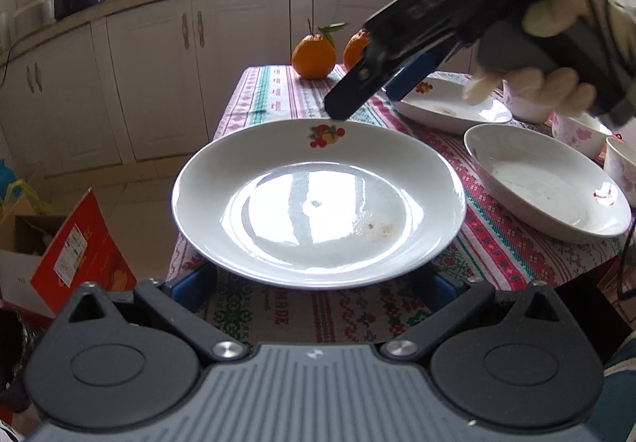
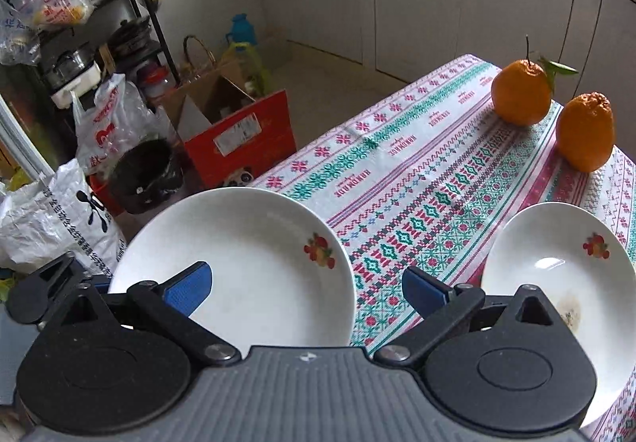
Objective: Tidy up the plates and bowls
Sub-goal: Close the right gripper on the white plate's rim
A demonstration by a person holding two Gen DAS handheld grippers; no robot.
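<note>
A white plate with a fruit print point(image 1: 318, 199) lies at the table's left front corner; it also shows in the right wrist view point(image 2: 254, 267). My left gripper point(image 1: 314, 293) is open, its blue pads point(image 1: 190, 289) wide apart under the plate's near rim. My right gripper point(image 2: 306, 291) is open above the table, one pad point(image 2: 187, 289) over this plate; in the left wrist view its fingers point(image 1: 349, 96) hover by the plate's far rim. Two more white plates point(image 1: 544, 179) point(image 1: 449, 104) lie to the right. Floral bowls point(image 1: 584, 132) stand at the far right.
Two oranges point(image 2: 520, 92) point(image 2: 584, 132) sit at the table's far end on the patterned cloth point(image 2: 417, 171). A red box point(image 2: 242, 136), cartons and bags stand on the floor left of the table. Kitchen cabinets point(image 1: 198, 76) run behind.
</note>
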